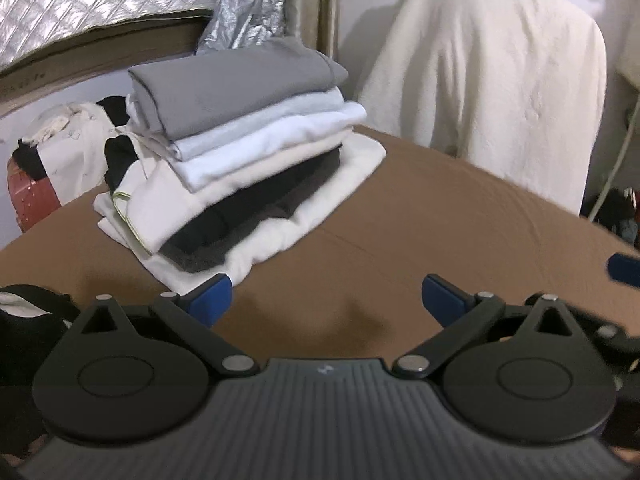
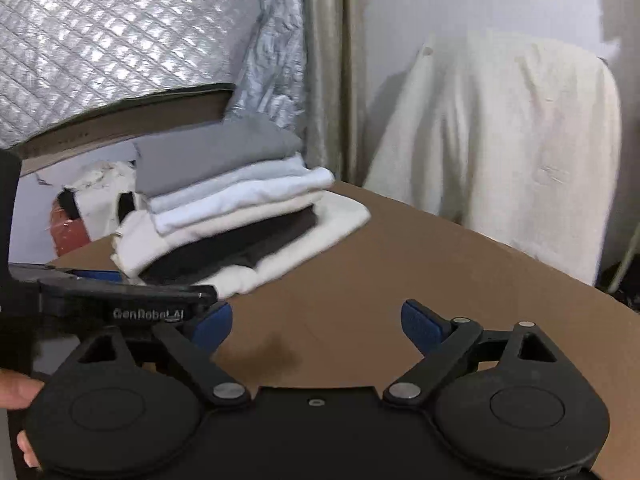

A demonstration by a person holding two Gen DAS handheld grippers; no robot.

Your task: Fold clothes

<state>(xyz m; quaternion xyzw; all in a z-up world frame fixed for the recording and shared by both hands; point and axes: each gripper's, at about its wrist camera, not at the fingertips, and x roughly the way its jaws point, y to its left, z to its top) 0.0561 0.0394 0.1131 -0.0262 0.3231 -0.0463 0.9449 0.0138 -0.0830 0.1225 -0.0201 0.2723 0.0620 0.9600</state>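
Both the left gripper (image 1: 326, 294) and right gripper (image 2: 316, 320) are spread wide and empty just short of the stack of folded clothes (image 1: 236, 160), which looks soft, light, floppy and best pinched at the edges

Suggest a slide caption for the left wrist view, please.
Open left gripper hovers over the brown table beside a stack of folded clothes.

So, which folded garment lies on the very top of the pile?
The grey garment; it alone is grey, and the pale blue one lies directly under it.
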